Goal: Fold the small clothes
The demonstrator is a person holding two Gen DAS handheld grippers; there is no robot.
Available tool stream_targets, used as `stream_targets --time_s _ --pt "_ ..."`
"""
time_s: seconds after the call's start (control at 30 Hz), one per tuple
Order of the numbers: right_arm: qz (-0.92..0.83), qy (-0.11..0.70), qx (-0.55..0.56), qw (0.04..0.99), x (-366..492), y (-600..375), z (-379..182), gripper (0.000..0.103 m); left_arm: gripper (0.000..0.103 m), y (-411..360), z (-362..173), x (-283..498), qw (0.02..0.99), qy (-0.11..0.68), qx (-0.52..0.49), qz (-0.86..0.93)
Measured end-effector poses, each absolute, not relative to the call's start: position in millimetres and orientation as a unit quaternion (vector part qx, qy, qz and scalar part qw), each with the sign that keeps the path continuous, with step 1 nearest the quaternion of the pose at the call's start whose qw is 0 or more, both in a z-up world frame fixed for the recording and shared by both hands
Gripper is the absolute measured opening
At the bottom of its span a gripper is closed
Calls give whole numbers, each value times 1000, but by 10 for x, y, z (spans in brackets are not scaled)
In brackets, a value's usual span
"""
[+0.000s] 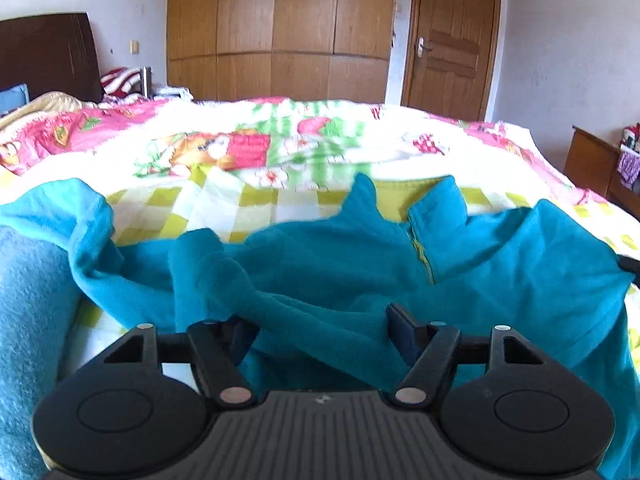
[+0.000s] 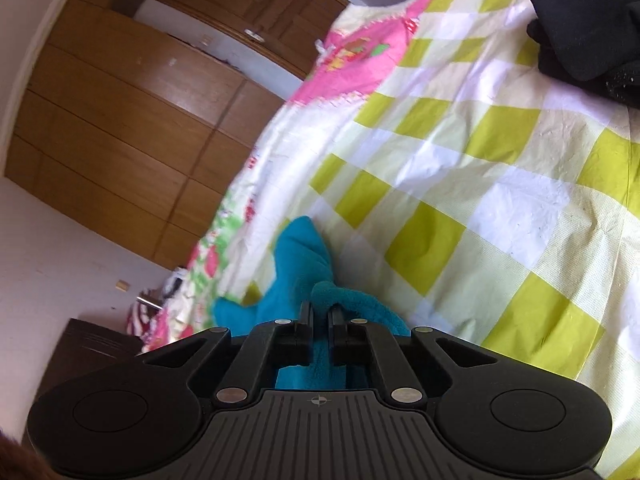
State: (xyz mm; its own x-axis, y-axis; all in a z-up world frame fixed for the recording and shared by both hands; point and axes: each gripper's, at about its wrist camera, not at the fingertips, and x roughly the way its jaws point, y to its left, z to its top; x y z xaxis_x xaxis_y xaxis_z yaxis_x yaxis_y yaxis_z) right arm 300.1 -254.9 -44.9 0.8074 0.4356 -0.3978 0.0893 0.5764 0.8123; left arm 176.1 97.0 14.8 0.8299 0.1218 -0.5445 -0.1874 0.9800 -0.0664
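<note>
A small teal fleece top (image 1: 340, 264) with a yellow zip lies spread on the bed, collar pointing away. My left gripper (image 1: 320, 328) is open, its fingers wide apart, with a rumpled fold of the fleece lying between them. My right gripper (image 2: 319, 320) is shut on an edge of the teal fleece top (image 2: 304, 264), which bunches out beyond the fingertips above the checked quilt.
The bed is covered by a yellow-green checked and pink cartoon quilt (image 1: 280, 152). A light blue fleece item (image 1: 32, 320) lies at the left. A black garment (image 2: 592, 20) lies on the quilt at far right. Wooden wardrobe (image 1: 280, 28) and door stand behind.
</note>
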Motion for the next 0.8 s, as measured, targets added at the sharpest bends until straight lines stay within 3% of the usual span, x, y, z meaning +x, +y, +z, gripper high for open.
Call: stream_targets --time_s 0.07,0.17,0.2,0.3,0.5,0.53,0.6,0.8 --pt "88 299 453 835 2867 -2574 -562 7 81 979 134 1745 956 276 -44 95" --pt "55 399 425 811 2893 -2574 -891 11 81 1061 -56 1811 937 333 -46 99" --pt "55 399 427 810 2855 -2599 -881 11 81 1082 -107 1794 933 344 -46 99" --pt "46 390 389 833 2763 -2672 -604 24 82 1113 -114 1718 934 339 -49 99" --pt "67 337 156 926 2755 -2355 54 24 84 1133 -85 1741 940 324 -66 86" --pt "87 338 106 931 2870 -2188 116 32 85 1129 -86 1745 940 323 -65 86" --pt "128 340 48 930 3144 -1866 159 41 86 1125 -89 1750 941 321 -63 86" --pt "338 343 -226 847 3593 -705 7 39 88 1201 -152 1728 941 319 -85 77"
